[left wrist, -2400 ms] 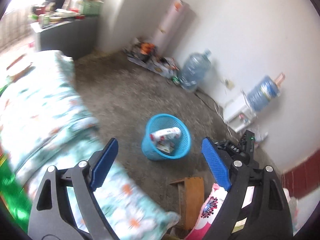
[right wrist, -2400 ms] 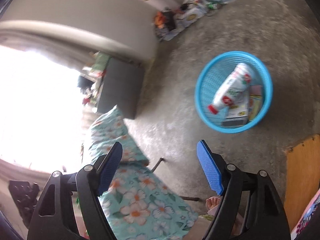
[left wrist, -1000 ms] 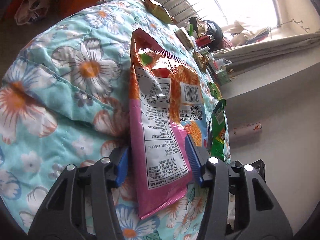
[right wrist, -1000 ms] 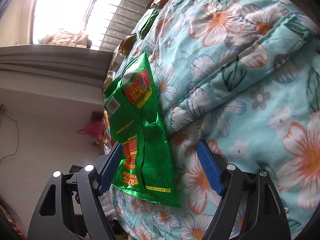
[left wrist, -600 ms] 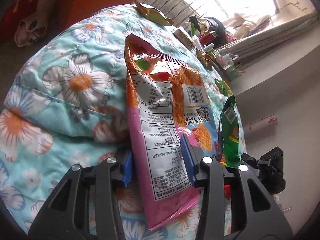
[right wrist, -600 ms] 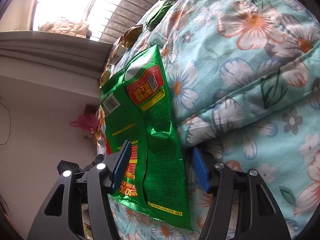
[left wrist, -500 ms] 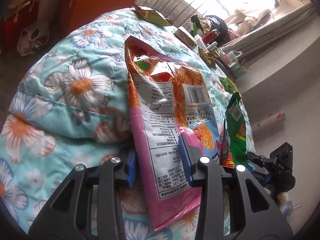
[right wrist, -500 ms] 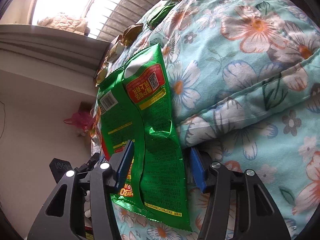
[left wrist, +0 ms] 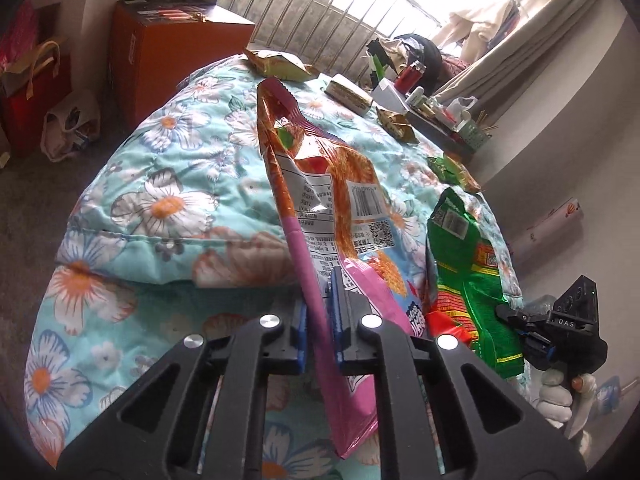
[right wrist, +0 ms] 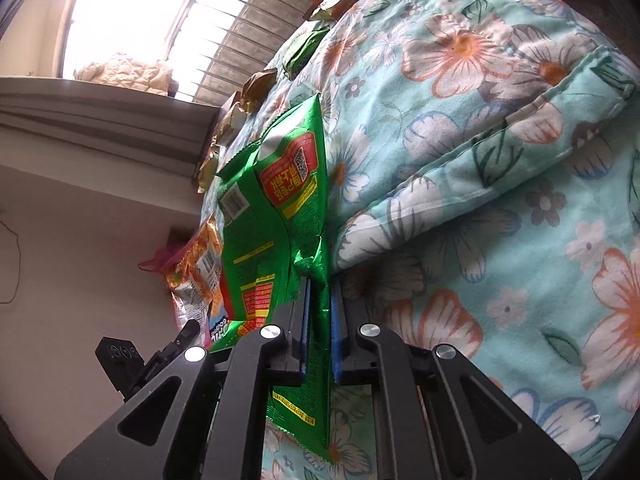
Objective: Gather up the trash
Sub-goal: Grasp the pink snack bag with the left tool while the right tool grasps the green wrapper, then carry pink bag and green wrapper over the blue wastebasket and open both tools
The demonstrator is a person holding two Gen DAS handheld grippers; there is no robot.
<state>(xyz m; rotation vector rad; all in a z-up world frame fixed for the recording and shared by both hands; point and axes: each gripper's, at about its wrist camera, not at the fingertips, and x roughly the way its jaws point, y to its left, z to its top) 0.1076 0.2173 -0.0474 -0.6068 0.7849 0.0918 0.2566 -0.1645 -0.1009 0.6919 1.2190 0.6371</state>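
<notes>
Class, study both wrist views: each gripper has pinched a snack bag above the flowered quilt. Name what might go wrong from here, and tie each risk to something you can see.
1. The left gripper pinches the pink and orange bag only along a thin edge; the slick foil may slip out.
2. The right gripper grips the green bag near one side, so it could twist or tear.
3. Both bags hang close together; they may snag each other or brush the quilt.

Both tools now clamped: pink bag (left wrist: 320, 248); green bag (right wrist: 288, 208)
</notes>
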